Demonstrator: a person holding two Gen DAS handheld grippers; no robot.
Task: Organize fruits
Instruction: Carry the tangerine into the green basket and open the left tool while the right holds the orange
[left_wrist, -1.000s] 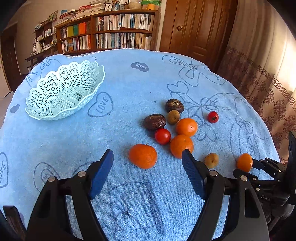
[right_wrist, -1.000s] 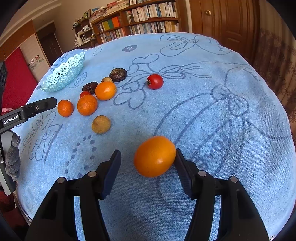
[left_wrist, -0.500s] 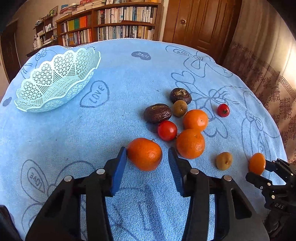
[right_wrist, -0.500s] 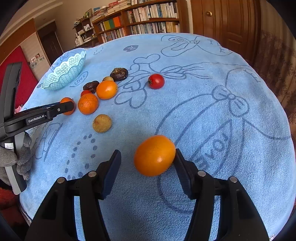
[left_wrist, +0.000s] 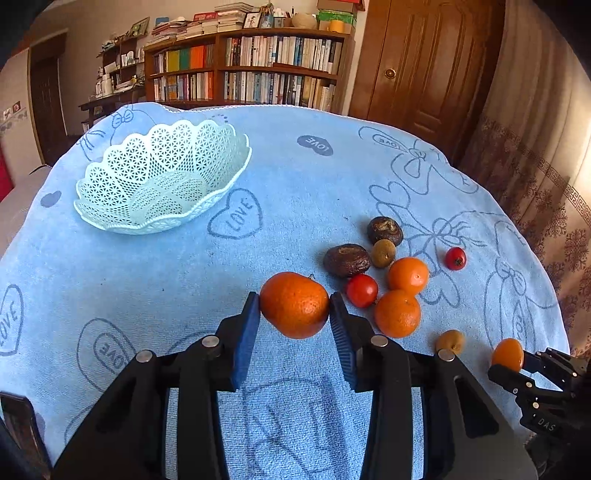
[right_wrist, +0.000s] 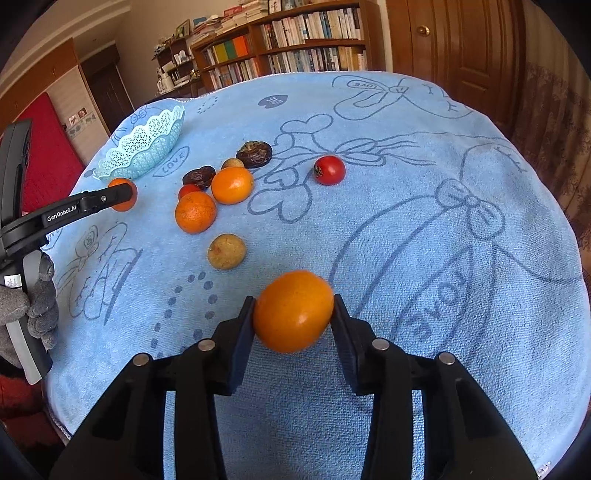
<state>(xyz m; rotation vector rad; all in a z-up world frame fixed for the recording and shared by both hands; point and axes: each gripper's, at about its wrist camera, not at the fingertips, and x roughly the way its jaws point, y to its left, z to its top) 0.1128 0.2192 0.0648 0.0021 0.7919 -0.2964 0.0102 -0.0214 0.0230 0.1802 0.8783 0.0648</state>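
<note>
A dimpled orange mandarin with a small stem is now clamped between the blue pads of the left gripper; a second ago those pads stood wide apart around it and half a second ago they were closing in. Contact is seen on both sides, and the fruit seems to be lifted just clear of the light-blue printed towel, though the fisheye view makes that hard to confirm. A smooth oval orange fruit is likewise pinched in the right gripper, whose left pad was clear of it half a second ago. Both grasps are thus judged complete, and carrying to the pale-green lattice plastic basket, which holds nothing, is taken as the next step. The left gripper is pointed forward and slightly down, with the basket well apart to its front-left; its handle is held by a grey-gloved hand. The right gripper is held low near the towel's near edge. Between them, a loose cluster of oranges, red tomatoes and dark wrinkled fruits is left on the towel.
</note>
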